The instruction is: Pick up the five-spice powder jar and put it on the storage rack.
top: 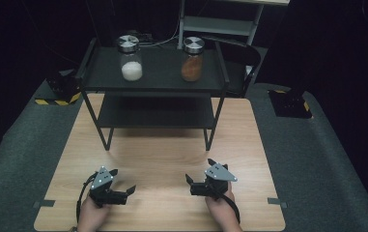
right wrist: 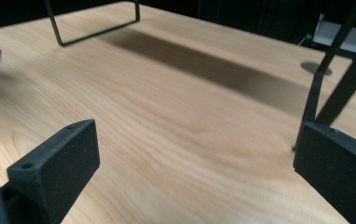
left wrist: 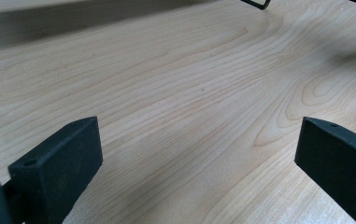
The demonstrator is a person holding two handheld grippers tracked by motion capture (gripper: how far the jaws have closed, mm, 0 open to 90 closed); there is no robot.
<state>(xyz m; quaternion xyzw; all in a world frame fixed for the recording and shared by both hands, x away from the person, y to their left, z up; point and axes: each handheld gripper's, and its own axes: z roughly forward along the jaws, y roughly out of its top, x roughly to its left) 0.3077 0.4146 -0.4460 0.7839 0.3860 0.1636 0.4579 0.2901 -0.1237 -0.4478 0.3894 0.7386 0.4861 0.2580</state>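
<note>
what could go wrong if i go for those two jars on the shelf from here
1. The jar of white powder and the jar of orange powder stand tall and narrow on the top of the black shelf; a nudge from an open jaw could tip one.
2. The shelf has raised side rails, so the left hand-held gripper or right hand-held gripper might catch one coming in.
3. Glass with smooth lids may slip in the jaws.
</note>
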